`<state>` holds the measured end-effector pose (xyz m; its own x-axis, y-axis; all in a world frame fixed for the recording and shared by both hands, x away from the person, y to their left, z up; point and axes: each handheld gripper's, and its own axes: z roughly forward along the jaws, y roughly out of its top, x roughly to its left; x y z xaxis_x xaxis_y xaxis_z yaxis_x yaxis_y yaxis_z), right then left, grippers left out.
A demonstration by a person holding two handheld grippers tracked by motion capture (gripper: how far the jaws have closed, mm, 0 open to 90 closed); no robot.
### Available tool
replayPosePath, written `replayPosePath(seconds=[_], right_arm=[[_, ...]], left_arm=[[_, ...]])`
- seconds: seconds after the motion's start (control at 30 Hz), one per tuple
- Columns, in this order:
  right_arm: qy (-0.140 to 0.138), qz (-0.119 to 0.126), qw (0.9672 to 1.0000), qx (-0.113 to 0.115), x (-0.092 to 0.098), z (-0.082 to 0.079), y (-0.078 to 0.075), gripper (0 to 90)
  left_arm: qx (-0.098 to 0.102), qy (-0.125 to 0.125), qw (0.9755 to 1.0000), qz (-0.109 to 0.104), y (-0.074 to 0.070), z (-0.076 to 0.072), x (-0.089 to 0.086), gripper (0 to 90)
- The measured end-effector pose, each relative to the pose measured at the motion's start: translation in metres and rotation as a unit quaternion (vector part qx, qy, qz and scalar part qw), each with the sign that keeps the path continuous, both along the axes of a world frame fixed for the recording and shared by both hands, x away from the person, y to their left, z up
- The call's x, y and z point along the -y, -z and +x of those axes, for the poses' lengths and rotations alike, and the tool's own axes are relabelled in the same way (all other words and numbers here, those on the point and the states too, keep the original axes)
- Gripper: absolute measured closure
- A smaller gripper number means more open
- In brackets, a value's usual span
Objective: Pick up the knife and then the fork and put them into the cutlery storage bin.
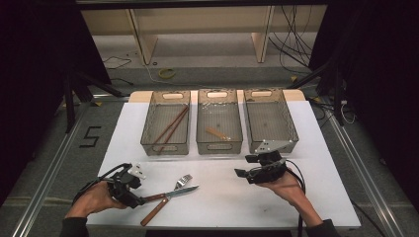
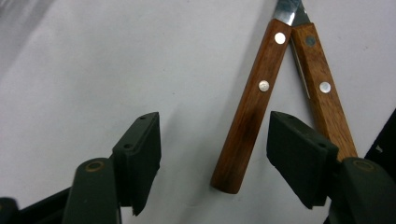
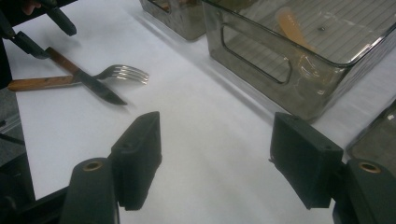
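A knife (image 1: 173, 194) and a fork (image 1: 182, 181), both with wooden handles, lie crossed on the white table (image 1: 217, 197) at the front left. My left gripper (image 1: 138, 197) is at the handle ends. In the left gripper view its jaws (image 2: 215, 158) are open, with one wooden handle (image 2: 250, 116) lying between them untouched. The other handle (image 2: 322, 88) runs behind the right jaw. My right gripper (image 1: 244, 166) hovers open in front of the bins with nothing between its jaws (image 3: 215, 163). Its view shows the fork (image 3: 121, 72), the knife blade (image 3: 100, 91) and the left gripper (image 3: 44, 30) farther off.
Three clear bins stand in a row at the back. The left bin (image 1: 148, 140) holds chopsticks (image 1: 173, 126), the middle bin (image 1: 200, 140) a small wooden utensil (image 1: 216, 133), and the right bin (image 1: 291, 131) shows nothing inside. White tabletop lies bare between the grippers.
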<state>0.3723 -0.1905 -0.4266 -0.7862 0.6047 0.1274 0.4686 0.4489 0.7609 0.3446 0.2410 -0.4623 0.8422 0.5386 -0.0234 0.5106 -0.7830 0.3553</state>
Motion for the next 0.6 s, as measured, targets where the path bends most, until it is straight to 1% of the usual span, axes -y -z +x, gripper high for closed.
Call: replayPosePath(seconds=[0.03,0.07,0.13,0.3,0.33,0.5,0.57,0.6], right_arm=[[0.000,0.000,1.0000,-0.001,0.000,0.000,0.000,34.4],[-0.001,0.000,1.0000,-0.001,0.000,0.000,0.000,34.4],[-0.002,-0.001,1.0000,0.000,0.001,-0.001,0.001,34.5],[0.000,-0.001,1.0000,-0.003,0.002,-0.001,0.002,34.5],[0.000,-0.002,1.0000,-0.003,0.003,-0.001,0.002,34.5],[0.001,-0.003,1.0000,-0.004,0.003,-0.001,0.004,34.5],[0.001,-0.003,1.0000,-0.005,0.003,-0.002,0.004,34.6],[0.001,-0.003,1.0000,-0.006,0.003,-0.002,0.004,34.6]], left_arm=[[0.000,0.008,1.0000,0.005,0.000,0.000,0.000,36.8],[0.000,0.007,1.0000,0.003,0.000,0.000,0.000,38.2],[-0.002,0.011,0.9999,0.012,0.002,0.000,0.000,40.5],[-0.008,0.026,0.9995,0.012,0.004,-0.003,0.005,46.7],[-0.009,0.033,0.9993,0.015,0.004,-0.003,0.005,48.7],[-0.014,0.050,0.9983,0.026,0.006,-0.004,0.010,58.0],[-0.018,0.055,0.9978,0.031,0.006,-0.005,0.012,60.3],[-0.016,0.056,0.9977,0.034,0.007,-0.005,0.012,61.2]])
